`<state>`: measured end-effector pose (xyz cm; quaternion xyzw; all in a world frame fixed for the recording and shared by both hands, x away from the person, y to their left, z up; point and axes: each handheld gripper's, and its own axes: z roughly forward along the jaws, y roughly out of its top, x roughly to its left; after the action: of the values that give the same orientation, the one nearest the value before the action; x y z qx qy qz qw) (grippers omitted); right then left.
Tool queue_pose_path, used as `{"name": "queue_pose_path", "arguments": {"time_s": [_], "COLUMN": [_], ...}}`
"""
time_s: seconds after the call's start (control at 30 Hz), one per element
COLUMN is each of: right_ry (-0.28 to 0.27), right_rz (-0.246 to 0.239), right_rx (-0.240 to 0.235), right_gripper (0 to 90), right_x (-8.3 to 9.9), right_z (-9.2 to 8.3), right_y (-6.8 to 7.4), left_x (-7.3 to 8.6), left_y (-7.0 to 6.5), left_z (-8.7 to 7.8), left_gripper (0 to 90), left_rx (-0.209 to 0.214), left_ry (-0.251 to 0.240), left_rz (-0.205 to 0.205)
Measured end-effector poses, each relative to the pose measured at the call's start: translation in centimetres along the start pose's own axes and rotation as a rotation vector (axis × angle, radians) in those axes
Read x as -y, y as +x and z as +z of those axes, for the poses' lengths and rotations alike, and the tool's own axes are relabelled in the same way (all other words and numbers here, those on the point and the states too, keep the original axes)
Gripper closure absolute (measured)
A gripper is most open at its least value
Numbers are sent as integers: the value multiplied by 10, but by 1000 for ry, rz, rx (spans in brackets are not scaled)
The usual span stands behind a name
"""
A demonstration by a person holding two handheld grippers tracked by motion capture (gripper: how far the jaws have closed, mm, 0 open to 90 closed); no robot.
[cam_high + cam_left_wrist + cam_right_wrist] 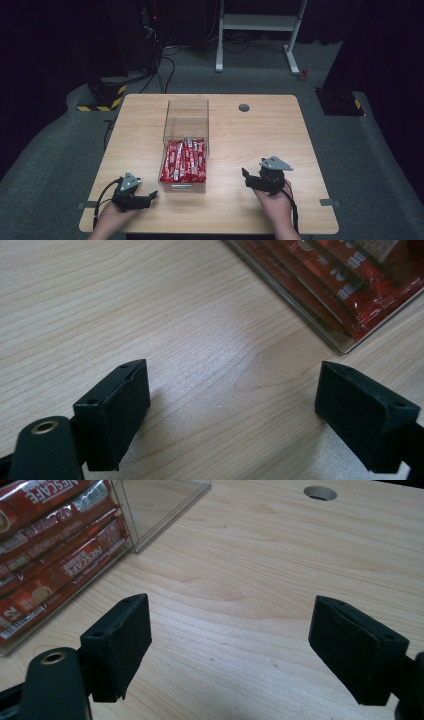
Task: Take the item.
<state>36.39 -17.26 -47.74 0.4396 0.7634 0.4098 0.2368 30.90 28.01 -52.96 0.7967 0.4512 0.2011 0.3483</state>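
Note:
A clear plastic box [186, 119] lies in the middle of the wooden table [260, 135]. Its near half is packed with red Nescafe stick packets [184, 160]; its far half looks empty. My left gripper [149, 198] rests low on the table at the front left, its tips pointing right at the box's near corner. In the left gripper view it [230, 410] stands open over bare wood, with the box's corner [325, 330] and packets [360, 285] ahead. My right gripper [246, 178] is at the front right, open, with nothing between its jaws [230, 645]. The box [150, 530] and packets [55, 555] lie to its left.
A round cable hole [244, 107] sits in the table's far middle, also seen ahead of the right gripper as the hole [320, 492]. Bare wood spreads on both sides of the box. Beyond the table stand a white desk frame [257, 30] and dark equipment on grey carpet.

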Motion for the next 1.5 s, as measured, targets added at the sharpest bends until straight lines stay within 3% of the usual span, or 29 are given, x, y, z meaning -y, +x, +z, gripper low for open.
{"name": "queue_pose_path", "arguments": {"time_s": [0.3,0.8,0.9,1.2,1.5], "right_ry": [-34,-32,-58,-68,-90], "right_rz": [-14,-45,-49,-34,-54], "right_rx": [-11,-4,-15,-45,-79], "right_gripper": [188,210,208,211,210], "right_x": [-13,-35,-36,-34,-43], "right_z": [3,5,2,1,1], "right_y": [7,16,16,22,34], "left_x": [-1,-3,-3,-2,3], "left_y": [0,0,-1,0,1], "left_z": [1,3,3,2,-3], "left_gripper": [148,147,147,146,150], "left_rx": [6,5,4,-3,-18], "left_ry": [2,2,0,0,-1], "left_rz": [1,-2,-5,-12,-28]}}
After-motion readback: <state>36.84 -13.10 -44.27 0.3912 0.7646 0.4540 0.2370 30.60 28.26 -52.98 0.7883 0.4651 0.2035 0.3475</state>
